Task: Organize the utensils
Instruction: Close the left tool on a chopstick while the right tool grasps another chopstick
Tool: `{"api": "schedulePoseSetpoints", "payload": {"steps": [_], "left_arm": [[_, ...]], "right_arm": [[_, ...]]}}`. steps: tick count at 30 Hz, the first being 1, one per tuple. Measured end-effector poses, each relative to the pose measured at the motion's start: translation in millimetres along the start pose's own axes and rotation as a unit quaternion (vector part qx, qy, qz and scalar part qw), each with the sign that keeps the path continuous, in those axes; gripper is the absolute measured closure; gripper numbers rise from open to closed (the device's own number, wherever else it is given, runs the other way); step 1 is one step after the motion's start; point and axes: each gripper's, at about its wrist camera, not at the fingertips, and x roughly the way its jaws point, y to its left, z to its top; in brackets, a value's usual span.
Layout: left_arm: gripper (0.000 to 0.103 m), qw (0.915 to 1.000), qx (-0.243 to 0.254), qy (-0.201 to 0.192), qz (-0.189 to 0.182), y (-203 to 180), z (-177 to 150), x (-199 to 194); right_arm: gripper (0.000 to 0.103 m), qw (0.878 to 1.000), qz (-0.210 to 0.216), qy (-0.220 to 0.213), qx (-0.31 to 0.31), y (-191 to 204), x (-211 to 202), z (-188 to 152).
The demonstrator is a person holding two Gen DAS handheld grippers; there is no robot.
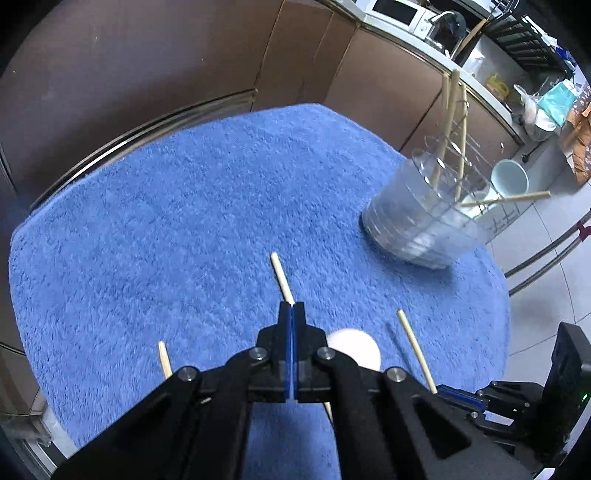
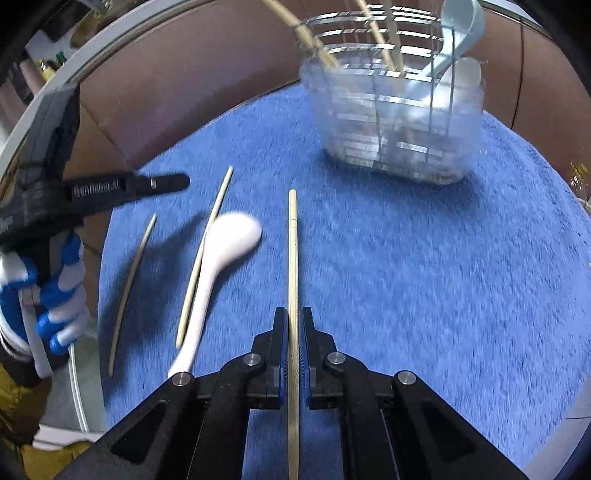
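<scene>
My right gripper (image 2: 294, 314) is shut on a bamboo chopstick (image 2: 293, 240) that runs forward between its pads, above the blue mat (image 2: 406, 277). In the left wrist view the same gripper (image 1: 448, 391) and its chopstick (image 1: 415, 347) show at lower right. My left gripper (image 1: 293, 306) is shut with nothing in it, hovering over a chopstick (image 1: 281, 277) that lies beside a white spoon (image 1: 356, 349). From the right wrist, the left gripper (image 2: 181, 181) hangs above the spoon (image 2: 221, 251), that chopstick (image 2: 205, 254) and another chopstick (image 2: 133, 291). A clear utensil holder (image 2: 391, 122) stands at the far side.
The holder (image 1: 417, 221) has chopsticks and spoons in it, among them a pale blue one (image 2: 461, 26). One more chopstick (image 1: 164, 360) lies at the near left. A gloved hand (image 2: 59, 295) grips the left tool. Brown cabinets and a microwave (image 1: 397, 14) stand behind; a pale bucket (image 1: 511, 181) is on the floor.
</scene>
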Motion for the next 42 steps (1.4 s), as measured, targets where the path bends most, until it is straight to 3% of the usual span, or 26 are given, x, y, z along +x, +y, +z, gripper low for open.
{"api": "schedulePoseSetpoints", "payload": {"steps": [4, 10, 12, 14, 22, 24, 28, 33, 36, 42], "left_arm": [[0.103, 0.9976, -0.041, 0.054, -0.014, 14, 10, 22], [0.096, 0.9942, -0.056, 0.09, -0.022, 15, 29, 36], [0.08, 0.9934, -0.056, 0.098, -0.017, 14, 34, 40], [0.074, 0.9922, -0.059, 0.11, -0.01, 9, 38, 49], [0.077, 0.9887, -0.041, 0.143, 0.02, -3, 44, 71], [0.088, 0.9878, -0.027, 0.149, 0.034, -9, 45, 75], [0.095, 0.9858, -0.014, 0.155, 0.062, -17, 49, 83], [0.096, 0.9867, -0.002, 0.14, 0.082, -30, 47, 87], [0.099, 0.9901, -0.005, 0.119, 0.074, -27, 41, 82], [0.098, 0.9982, 0.007, 0.026, 0.053, -25, 20, 42]], "right_arm": [[0.096, 1.0, -0.016, 0.02, -0.01, 3, 7, -1], [0.094, 1.0, -0.01, 0.016, -0.008, -9, -5, 7], [0.093, 1.0, -0.011, 0.014, -0.015, -9, -8, 15], [0.09, 0.999, -0.009, 0.019, -0.024, -6, -5, 23], [0.088, 0.996, -0.026, 0.055, -0.063, 8, 21, 50], [0.088, 0.995, -0.034, 0.063, -0.073, 12, 26, 53], [0.088, 0.992, -0.044, 0.081, -0.086, 22, 27, 59], [0.091, 0.989, -0.058, 0.095, -0.102, 31, 40, 65], [0.096, 0.989, -0.058, 0.091, -0.104, 35, 41, 65], [0.096, 0.994, -0.042, 0.041, -0.094, 25, 11, 45]]}}
